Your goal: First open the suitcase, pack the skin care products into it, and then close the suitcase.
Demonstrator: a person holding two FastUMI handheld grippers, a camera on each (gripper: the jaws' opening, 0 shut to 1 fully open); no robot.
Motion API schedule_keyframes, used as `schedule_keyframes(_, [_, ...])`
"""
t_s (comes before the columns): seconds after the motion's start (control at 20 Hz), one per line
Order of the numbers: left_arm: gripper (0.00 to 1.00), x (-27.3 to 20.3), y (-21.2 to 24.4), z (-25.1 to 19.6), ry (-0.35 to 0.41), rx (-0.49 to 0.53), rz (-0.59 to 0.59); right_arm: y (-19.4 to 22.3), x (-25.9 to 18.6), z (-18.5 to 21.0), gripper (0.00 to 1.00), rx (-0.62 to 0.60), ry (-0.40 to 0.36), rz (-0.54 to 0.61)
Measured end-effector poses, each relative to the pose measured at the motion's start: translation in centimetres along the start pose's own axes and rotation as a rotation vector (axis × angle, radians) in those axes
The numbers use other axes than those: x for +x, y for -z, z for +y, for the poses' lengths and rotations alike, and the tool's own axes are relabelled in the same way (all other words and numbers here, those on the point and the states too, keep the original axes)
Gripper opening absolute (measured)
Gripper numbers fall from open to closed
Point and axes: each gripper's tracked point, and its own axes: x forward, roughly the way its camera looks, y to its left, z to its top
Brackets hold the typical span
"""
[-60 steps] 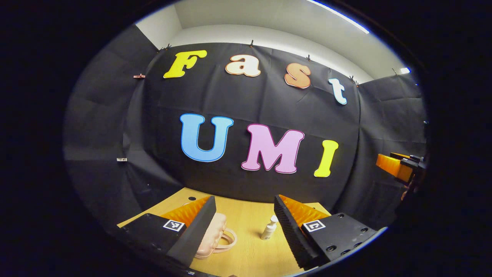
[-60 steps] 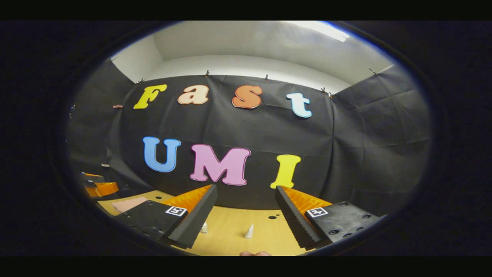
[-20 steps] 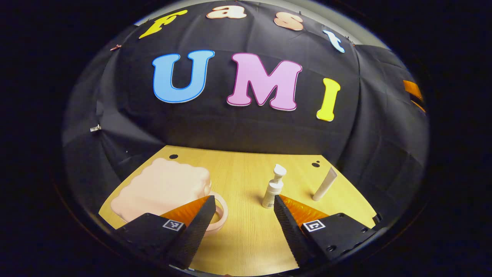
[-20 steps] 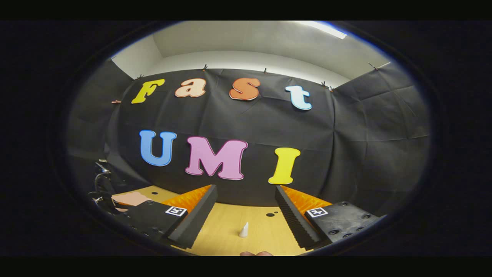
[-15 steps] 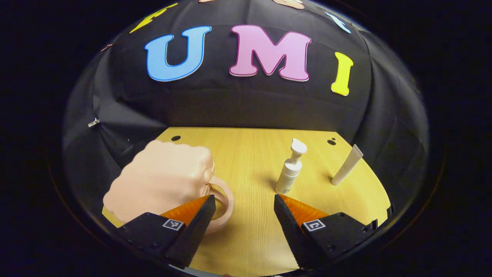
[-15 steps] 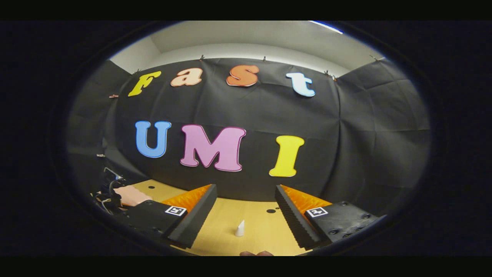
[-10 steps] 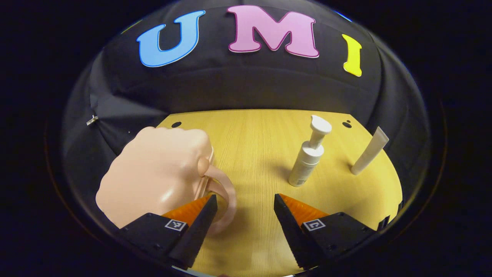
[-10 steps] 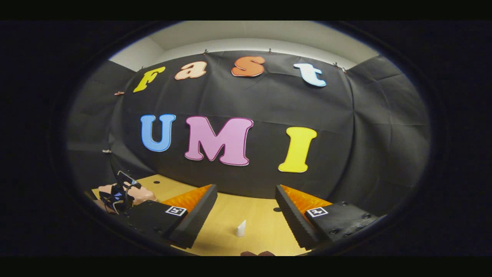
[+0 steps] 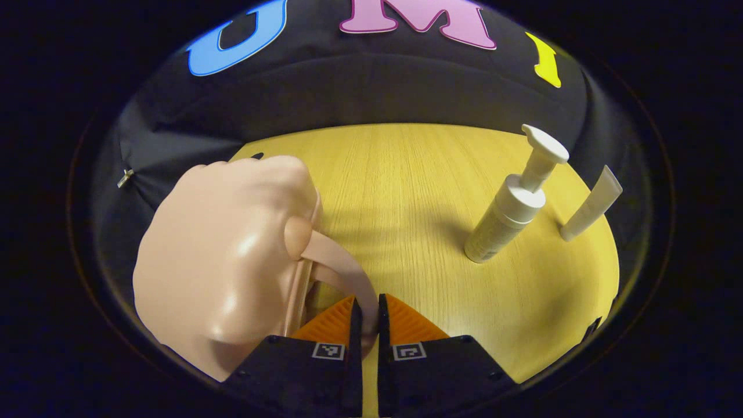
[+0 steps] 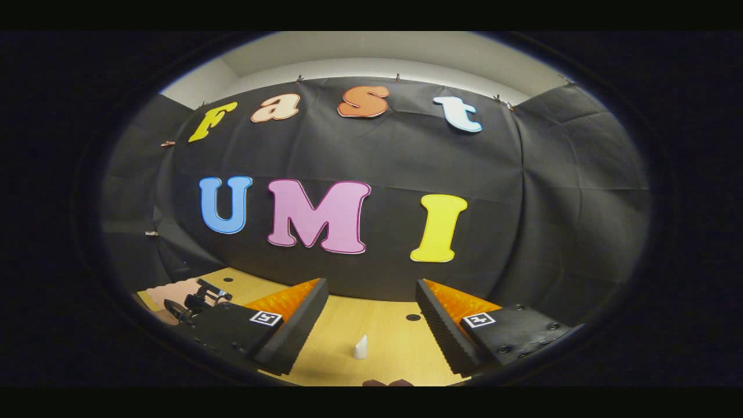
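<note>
The left gripper (image 9: 367,316) has come down low to the suitcase (image 9: 223,255), and its fingers, wide apart half a second ago, now pinch the suitcase's handle (image 9: 342,273). The pink suitcase lies shut on the tabletop (image 9: 406,191). To the right of the suitcase stands a pump bottle (image 9: 511,206), and a white tube (image 9: 592,203) stands farther right. The suitcase looks smooth, hard and light, so it may slide when pulled. The thin handle is a good place to hold. The right gripper (image 10: 371,316) hovers level over the tabletop, fingers spread, holding nothing.
</note>
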Motion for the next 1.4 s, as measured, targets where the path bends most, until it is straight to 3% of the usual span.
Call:
schedule_keyframes(0.2, [0.11,-2.9,-1.5,0.3,0.072,0.024,0.030,-1.7,0.0,1.9,0.97,-0.033,0.009,-0.031])
schedule_keyframes(0.35, [0.08,-7.6,-4.1,1.4,0.130,0.001,-0.017,-2.4,0.0,4.0,0.96,-0.037,-0.004,-0.050])
schedule_keyframes(0.5, [0.08,-12.7,-7.4,4.5,0.141,0.030,-0.093,-2.4,0.5,5.5,0.97,-0.058,-0.026,-0.044])
schedule_keyframes(0.75, [0.08,-19.4,-12.7,11.2,0.199,-0.095,-0.184,-2.9,0.5,7.0,0.96,-0.034,-0.039,-0.055])
schedule_keyframes(1.1, [0.07,-20.5,-17.2,26.1,0.122,-0.173,-0.240,-2.9,0.5,8.2,0.97,-0.033,-0.015,-0.049])
schedule_keyframes(1.25, [0.08,-18.9,-17.6,31.5,0.103,-0.209,-0.229,-3.3,0.6,8.5,0.97,-0.047,0.010,-0.043])
schedule_keyframes(1.4, [0.07,-16.6,-16.7,37.9,0.030,-0.214,-0.198,-3.7,0.5,9.1,0.97,-0.053,0.046,-0.042])
